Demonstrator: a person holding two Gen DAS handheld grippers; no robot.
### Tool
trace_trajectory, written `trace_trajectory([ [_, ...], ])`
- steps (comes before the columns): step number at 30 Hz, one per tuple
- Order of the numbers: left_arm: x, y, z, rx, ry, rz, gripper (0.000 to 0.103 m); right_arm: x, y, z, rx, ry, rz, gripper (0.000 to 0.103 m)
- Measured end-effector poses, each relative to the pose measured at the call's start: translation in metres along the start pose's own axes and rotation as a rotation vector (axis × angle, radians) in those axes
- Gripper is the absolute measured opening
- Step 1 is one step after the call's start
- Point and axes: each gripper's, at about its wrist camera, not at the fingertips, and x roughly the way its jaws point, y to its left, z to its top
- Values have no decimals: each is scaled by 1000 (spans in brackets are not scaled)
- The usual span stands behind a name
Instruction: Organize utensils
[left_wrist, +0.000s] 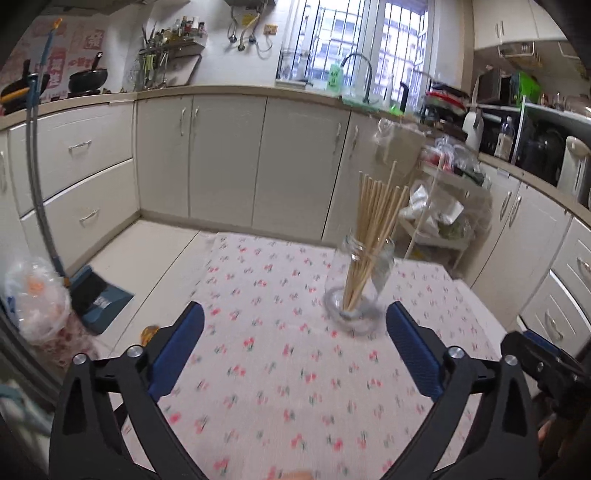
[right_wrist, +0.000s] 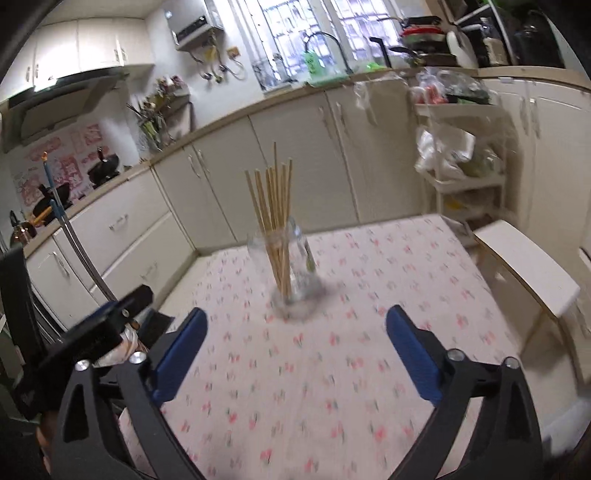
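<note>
Chopsticks (left_wrist: 373, 236) are seen gathered upright in a glass jar (left_wrist: 356, 295) on the desk (left_wrist: 280, 369), both tongs (left_wrist: 295, 350) (right_wrist: 295, 354) spread and empty, the sorting apparently finished with only withdrawal required.

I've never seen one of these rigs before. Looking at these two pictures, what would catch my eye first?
Probably the clear glass jar standing on the flowered tablecloth, with a bundle of wooden chopsticks fanning out of its mouth. Next, the blue-padded fingers at the bottom of each view: the left gripper and the right gripper both stand wide open with nothing between them, short of the jar.
</note>
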Motion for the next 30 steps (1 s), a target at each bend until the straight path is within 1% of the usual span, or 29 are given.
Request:
trace_trajectory([
  [3, -28, 2, 0, 6, 17, 10, 95, -24, 6, -4, 0, 35, -53, 96],
  [4, -42, 3, 1, 15, 17, 25, 95, -31, 8, -5, -3, 44, -67, 96],
  [6, -65, 3, 3, 27, 16, 59, 95, -49, 14, -6, -10, 49, -102, 96],
  [8, -84, 4, 5, 28, 18, 76, 95, -68, 22, -7, -20, 42, -124, 96],
  [11, -113, 4, 4, 27, 49, 103, 95, -94, 32, -12, -19, 40, -118, 96],
  [14, -142, -3, 0, 59, 78, 125, 95, -119, 42, -21, -13, 76, -111, 96],
  [17, -174, -13, -6, 95, 78, 122, 95, -142, 50, -32, 12, 114, -95, 96],
  [21, -213, -21, -17, 97, 71, 111, 95, -173, 59, -52, 22, 140, -75, 96],
  [26, -249, -21, -28, 82, 66, 101, 95, -195, 58, -65, 37, 142, -68, 96],
  [30, -268, -18, -32, 67, 60, 103, 95, -207, 63, -68, 27, 127, -54, 96],
])
